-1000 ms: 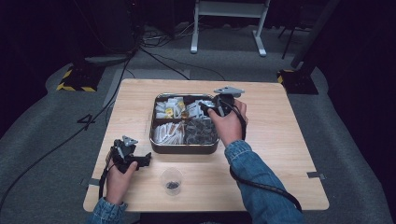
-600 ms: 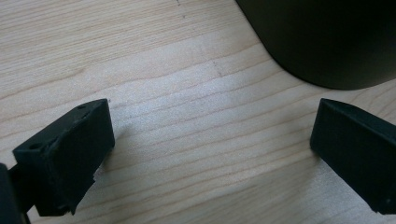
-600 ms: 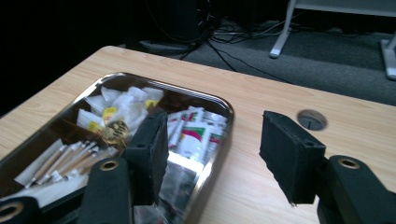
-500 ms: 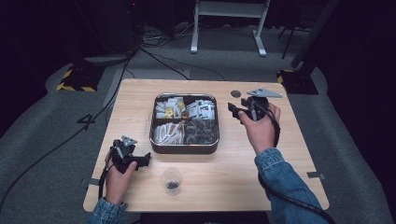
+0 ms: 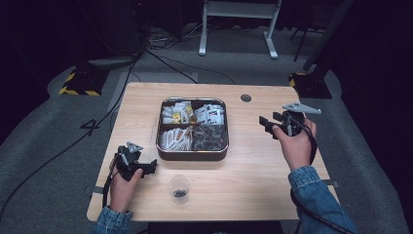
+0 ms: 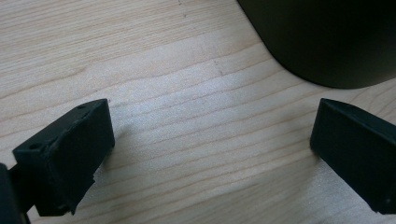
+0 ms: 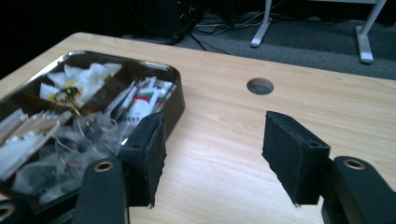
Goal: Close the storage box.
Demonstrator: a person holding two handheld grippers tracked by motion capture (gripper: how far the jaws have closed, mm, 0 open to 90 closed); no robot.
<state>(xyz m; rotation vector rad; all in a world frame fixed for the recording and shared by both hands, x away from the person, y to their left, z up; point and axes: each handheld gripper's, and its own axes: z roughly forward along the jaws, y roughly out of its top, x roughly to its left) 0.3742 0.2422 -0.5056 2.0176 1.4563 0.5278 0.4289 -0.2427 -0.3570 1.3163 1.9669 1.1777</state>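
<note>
On the wooden bench (image 5: 253,165) a metal tray (image 5: 192,152) with four compartments sits near the middle, its sections holding white packets, sachets and clear wrappers. Just in front of the tray, toward the person, stands a small clear cup (image 5: 179,188) with something dark in its bottom. The left claw (image 5: 150,166) lies low over the bench at the tray's near left corner, held in the left hand (image 5: 124,187); its jaws stand wide apart and grip nothing — in the left gripper view only bare wood lies between them, with the tray's dark wall just beyond. The right claw (image 5: 265,124) is held in the right hand (image 5: 297,144) well to the right of the tray, above bare wood, its jaws likewise parted and empty. A round cable hole (image 7: 260,86) shows in the bench beyond them.
</note>
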